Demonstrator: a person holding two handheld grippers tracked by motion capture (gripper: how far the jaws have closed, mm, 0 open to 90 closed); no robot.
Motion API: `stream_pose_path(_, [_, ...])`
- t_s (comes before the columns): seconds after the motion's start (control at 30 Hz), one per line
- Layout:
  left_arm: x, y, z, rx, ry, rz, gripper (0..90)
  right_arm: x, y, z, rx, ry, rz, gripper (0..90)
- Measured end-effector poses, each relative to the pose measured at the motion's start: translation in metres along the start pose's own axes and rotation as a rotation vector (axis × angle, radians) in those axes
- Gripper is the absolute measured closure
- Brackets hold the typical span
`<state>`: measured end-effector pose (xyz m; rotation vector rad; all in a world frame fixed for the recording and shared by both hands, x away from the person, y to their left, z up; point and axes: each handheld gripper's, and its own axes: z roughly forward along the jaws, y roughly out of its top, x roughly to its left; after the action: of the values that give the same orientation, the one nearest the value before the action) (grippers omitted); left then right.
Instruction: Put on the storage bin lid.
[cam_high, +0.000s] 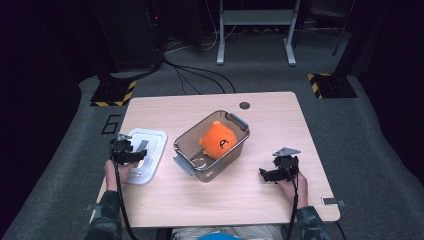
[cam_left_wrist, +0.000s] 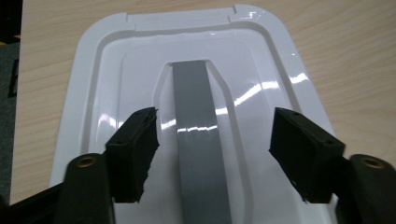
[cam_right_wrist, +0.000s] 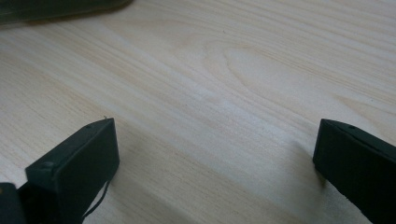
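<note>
Your table (cam_high: 260, 195) carries a clear bin (cam_high: 192, 150) at its middle with an orange plush (cam_high: 218, 140) inside. The white lid (cam_high: 152, 150) lies flat just left of the bin. Your left gripper (cam_left_wrist: 212, 149) sits over the lid, jaws parted either side of its grey handle (cam_left_wrist: 196, 121) without touching it. Your right gripper (cam_right_wrist: 215, 163) rests right of the bin, jaws wide open over bare wood.

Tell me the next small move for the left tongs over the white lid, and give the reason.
Probably close the left tongs onto the grey handle strip of the white lid. The strip runs between the pads with a gap on each side, so nothing is gripped yet. The lid lies flat on the table beside the open container holding the orange plush toy.
</note>
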<state>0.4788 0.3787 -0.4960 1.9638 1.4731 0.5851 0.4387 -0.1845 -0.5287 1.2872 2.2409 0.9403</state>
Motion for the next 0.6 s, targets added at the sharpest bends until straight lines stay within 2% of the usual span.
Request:
stream_pose_path(0.13, [0.0035,-0.0017,0.0073,0.026,0.027,-0.01,41.2,0.0,0.0,0.0,0.0,0.0,0.0,0.0])
stream_pose_path(0.27, [0.0059,-0.0032,0.0078,0.01,0.05,-0.027,50.2,0.0,0.0,0.0,0.0,0.0,0.0,0.0])
stream_pose_path(0.4, [0.0069,-0.0048,0.0096,0.011,0.044,-0.031,57.8,0.0002,0.0,0.0,0.0,0.0,0.003,0.0])
stream_pose_path(0.43, [0.0078,-0.0054,0.01,0.005,0.038,-0.048,58.7,0.0002,-0.0001,0.0,0.0,0.0,0.003,0.0])
stream_pose_path(0.5, [0.0072,-0.0065,0.0104,-0.007,0.042,-0.057,59.2,0.0002,-0.0001,-0.0001,0.0,-0.001,0.004,0.0])
stream_pose_path(0.53, [0.0059,-0.0064,0.0106,-0.008,0.038,-0.051,61.2,0.0002,-0.0001,-0.0001,0.0,-0.001,0.004,0.0])
stream_pose_path(0.6, [0.0027,-0.0054,0.0109,-0.005,0.06,-0.032,65.5,0.0002,-0.0001,-0.0001,0.0,-0.001,0.003,0.0])
